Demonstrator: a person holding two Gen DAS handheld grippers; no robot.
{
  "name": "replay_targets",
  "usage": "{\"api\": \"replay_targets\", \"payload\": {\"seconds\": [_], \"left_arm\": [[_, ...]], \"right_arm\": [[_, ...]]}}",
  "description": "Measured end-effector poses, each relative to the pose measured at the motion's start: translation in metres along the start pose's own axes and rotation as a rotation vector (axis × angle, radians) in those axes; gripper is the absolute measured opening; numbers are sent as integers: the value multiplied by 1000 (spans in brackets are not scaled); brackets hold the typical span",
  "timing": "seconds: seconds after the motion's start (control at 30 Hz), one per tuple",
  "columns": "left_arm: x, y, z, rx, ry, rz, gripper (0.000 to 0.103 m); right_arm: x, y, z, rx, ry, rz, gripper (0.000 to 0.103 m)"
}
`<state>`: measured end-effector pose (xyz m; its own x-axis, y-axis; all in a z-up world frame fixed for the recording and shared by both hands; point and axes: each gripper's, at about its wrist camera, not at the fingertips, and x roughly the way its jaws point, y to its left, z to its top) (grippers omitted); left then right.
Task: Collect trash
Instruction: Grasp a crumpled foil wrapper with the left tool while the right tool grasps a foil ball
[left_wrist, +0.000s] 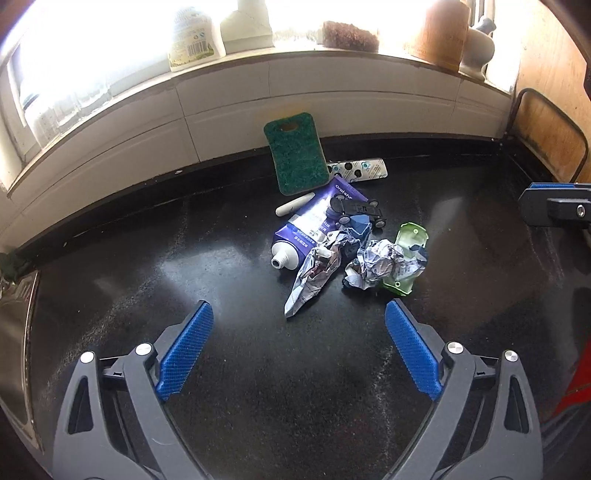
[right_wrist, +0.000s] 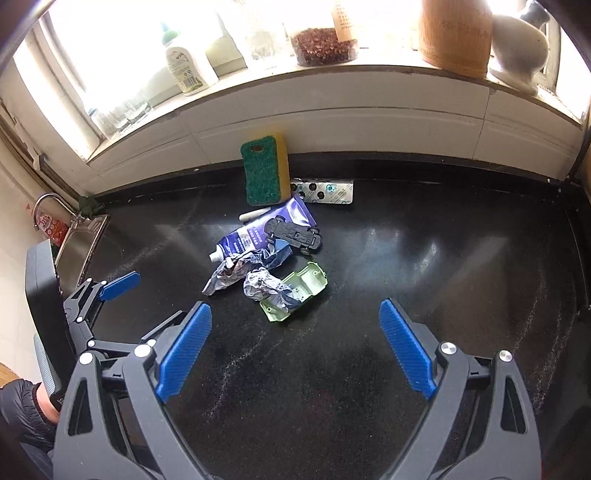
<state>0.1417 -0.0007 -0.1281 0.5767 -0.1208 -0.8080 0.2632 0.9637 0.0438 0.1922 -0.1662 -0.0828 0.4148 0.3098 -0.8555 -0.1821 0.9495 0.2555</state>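
black kitchen surface (left_wrist: 147, 280) under a bright window: left gripper (left_wrist: 299, 349) and right gripper (right_wrist: 295, 345) hover, jaws open and empty, near crumpled wrappers (left_wrist: 373, 266) heaped beside a toothpaste tube (left_wrist: 308, 229); next, closing on one piece.

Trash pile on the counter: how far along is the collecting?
Done: nothing visible; no bin or bag in view. In hand: nothing. The left claw and right claw are both open and empty, short of the pile. Left: all of it, the purple tube, two crumpled paper wads, green toy-car shell, black chassis, blister pack and white stick. The sponge leans on the wall.
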Motion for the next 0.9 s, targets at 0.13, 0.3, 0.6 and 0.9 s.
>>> {"api": "replay_targets", "payload": {"seconds": [0.13,0.3,0.6,0.9], "left_arm": [[40,4,2,20,64,-15,74],[73,9,3,32,116,-44,67],[96,10,16,11,135,-97,50],[85,6,27,-44,147,-147,26]], "right_arm": [[36,-14,4,24,62,-14,83],[78,-34,7,85,156,-5,76],[129,-38,17,86,270,26,41],[110,-25,24,21,209,11,8]]}}
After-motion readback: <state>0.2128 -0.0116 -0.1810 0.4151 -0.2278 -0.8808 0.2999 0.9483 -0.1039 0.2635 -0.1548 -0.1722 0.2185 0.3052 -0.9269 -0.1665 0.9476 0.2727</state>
